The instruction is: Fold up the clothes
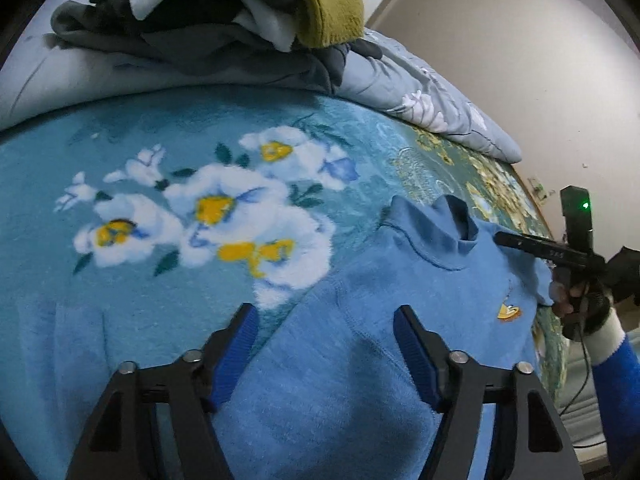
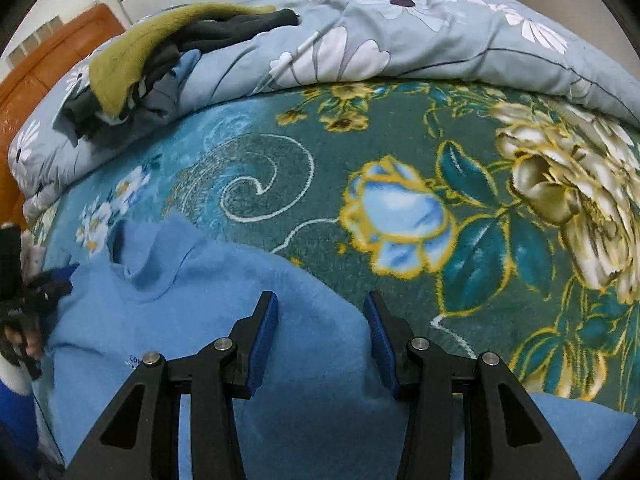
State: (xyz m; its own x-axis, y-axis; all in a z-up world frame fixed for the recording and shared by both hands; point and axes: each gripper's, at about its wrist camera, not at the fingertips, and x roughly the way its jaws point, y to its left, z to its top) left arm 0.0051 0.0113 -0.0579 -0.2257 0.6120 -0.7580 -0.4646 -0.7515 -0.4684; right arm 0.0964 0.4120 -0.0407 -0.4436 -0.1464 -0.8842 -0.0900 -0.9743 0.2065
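Blue sweater [image 1: 360, 360] flat beneath both grippers' parted fingers [image 2: 262, 340].

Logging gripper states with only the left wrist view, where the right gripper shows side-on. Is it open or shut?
Observer: The right gripper is open, and it is poised over an edge of the blue sweater without pinching anything.
Operator: What lies past that edge?
Observer: Only the blanket, which has a printed blue rose there. No other garment.
Operator: Anything behind the bedding?
Observer: An orange padded panel stands behind the quilt.
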